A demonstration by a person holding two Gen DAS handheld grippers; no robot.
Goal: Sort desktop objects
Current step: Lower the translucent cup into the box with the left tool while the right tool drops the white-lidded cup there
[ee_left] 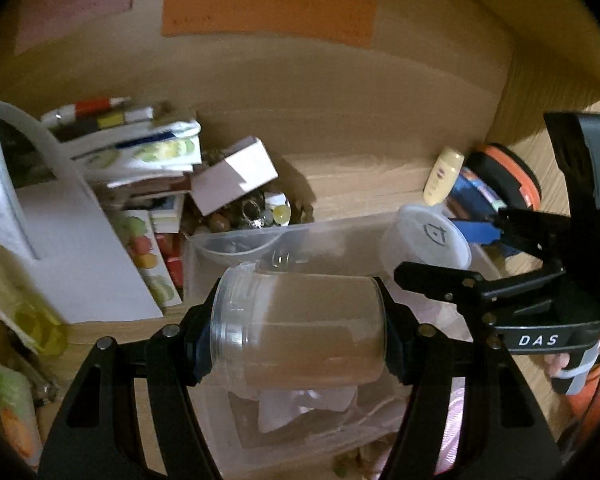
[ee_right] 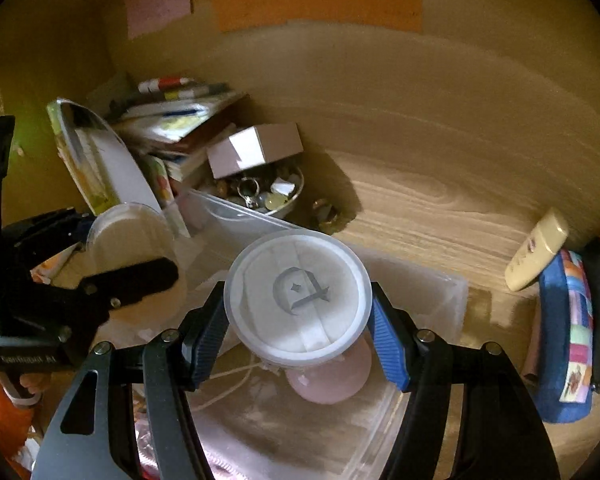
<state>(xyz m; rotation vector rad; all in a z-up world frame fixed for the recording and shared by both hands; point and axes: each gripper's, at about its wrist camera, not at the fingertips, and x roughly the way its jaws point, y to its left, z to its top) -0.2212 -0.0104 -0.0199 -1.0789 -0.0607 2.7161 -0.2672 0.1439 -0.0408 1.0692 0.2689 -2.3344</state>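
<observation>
My left gripper (ee_left: 298, 336) is shut on a clear plastic jar (ee_left: 300, 326) lying sideways, held above a clear storage bin (ee_left: 236, 420). My right gripper (ee_right: 298, 330) is shut on a round white lid (ee_right: 298, 298) with a grey logo, held over the same bin (ee_right: 452, 292). In the left wrist view the right gripper (ee_left: 452, 252) and the lid (ee_left: 432, 236) sit to the right of the jar. In the right wrist view the left gripper (ee_right: 112, 264) and the jar (ee_right: 136, 256) sit at the left.
A stack of books (ee_left: 140, 148) and a small white box (ee_left: 236, 174) over a bowl of trinkets (ee_right: 268, 196) stand at the back left. A cream tube (ee_right: 538, 254) and a blue patterned pouch (ee_right: 568, 336) lie at the right. A wooden wall with coloured notes (ee_left: 268, 8) is behind.
</observation>
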